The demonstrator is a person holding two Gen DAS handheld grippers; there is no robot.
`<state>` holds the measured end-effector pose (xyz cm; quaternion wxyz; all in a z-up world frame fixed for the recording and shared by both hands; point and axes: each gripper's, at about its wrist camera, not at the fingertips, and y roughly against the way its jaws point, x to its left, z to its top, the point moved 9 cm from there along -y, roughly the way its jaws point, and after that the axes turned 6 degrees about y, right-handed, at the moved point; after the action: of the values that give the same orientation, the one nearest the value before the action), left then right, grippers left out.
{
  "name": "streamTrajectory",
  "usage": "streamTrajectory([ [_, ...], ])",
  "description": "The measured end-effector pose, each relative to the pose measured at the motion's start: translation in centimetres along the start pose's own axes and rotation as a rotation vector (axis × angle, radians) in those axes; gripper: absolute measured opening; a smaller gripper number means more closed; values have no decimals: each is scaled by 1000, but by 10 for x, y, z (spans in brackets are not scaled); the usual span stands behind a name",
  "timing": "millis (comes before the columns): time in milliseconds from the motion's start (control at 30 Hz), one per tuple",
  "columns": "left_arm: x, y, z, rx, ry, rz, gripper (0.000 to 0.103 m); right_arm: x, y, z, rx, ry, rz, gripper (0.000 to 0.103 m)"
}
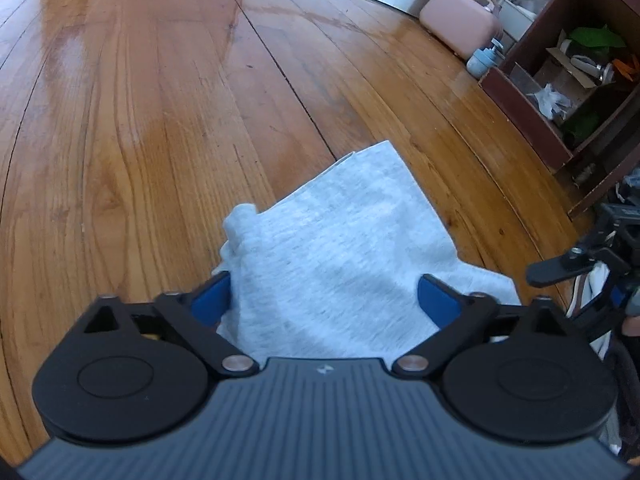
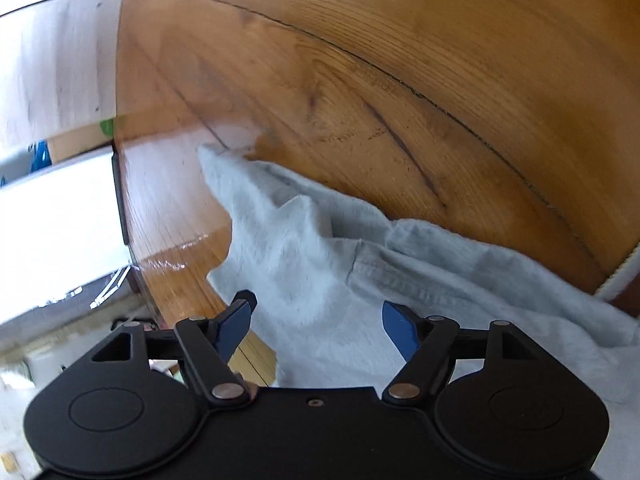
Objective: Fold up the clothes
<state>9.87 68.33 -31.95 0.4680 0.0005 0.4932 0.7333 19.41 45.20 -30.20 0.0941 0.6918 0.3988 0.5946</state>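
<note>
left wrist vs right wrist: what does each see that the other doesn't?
Only the left wrist view: a pink case, a small blue bottle beside it, a dark shelf unit full of clutter, and the right tool at the frame edge.

Only the right wrist view: a stitched seam on the cloth, a white cord, and the wooden surface's edge with bright blur beyond.

Both: the grey garment on the wooden surface, lying between open blue-padded jaws of the left tool.
</note>
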Motion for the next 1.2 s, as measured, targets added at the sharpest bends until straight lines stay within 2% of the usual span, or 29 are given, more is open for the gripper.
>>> streamTrajectory([
  [33,0,0,-1,9,-8,23,44,0,-3,2,-12,-14,-9,80],
  [67,-1,0,-3,19,-17,48,15,-1,-5,4,-26,-31,-18,82],
  [100,-1,0,-4,29,-26,73,15,-2,-6,6,-40,-53,-24,82],
  [133,-3,3,-5,30,-16,65,15,-5,-6,8,-54,-81,-24,82],
  [233,-20,21,-14,-13,-22,-52,13,-9,-9,8,-88,-145,5,82],
  [367,-60,66,-46,-91,-212,-203,13,-14,-10,10,-99,-157,33,82],
  [433,-81,84,-76,-67,-310,-267,13,-16,-10,12,-95,-158,47,82],
  [467,-88,87,-94,-41,-357,-276,13,-17,-10,13,-93,-156,53,82],
  [533,-92,87,-132,38,-445,-238,13,-17,-9,16,-83,-126,55,82],
  [633,-78,78,-170,127,-460,-122,17,-20,-2,20,-70,-75,57,82],
  [700,-70,83,-174,123,-370,-137,22,-17,-2,21,-62,-23,58,82],
  [767,-62,89,-173,143,-243,-174,58,-11,-2,20,-43,68,54,82],
  [800,-59,93,-170,153,-198,-195,66,-7,-3,18,-32,133,41,81],
  [833,-56,97,-166,162,-156,-215,76,-2,-3,15,-28,205,28,75],
  [867,-53,101,-165,153,-126,-214,81,4,-3,11,-25,279,21,69],
  [967,-34,107,-154,166,37,-251,92,19,-8,1,-13,440,4,57],
  [1067,-12,104,-145,177,235,-309,92,25,-16,-5,26,508,-18,57],
  [1133,-10,90,-139,174,326,-358,92,27,-22,-7,38,559,-54,57],
  [1167,-9,83,-136,173,370,-383,92,28,-24,-8,36,589,-82,53],
  [1200,-7,76,-132,171,414,-408,91,30,-25,-8,10,631,-118,44],
])
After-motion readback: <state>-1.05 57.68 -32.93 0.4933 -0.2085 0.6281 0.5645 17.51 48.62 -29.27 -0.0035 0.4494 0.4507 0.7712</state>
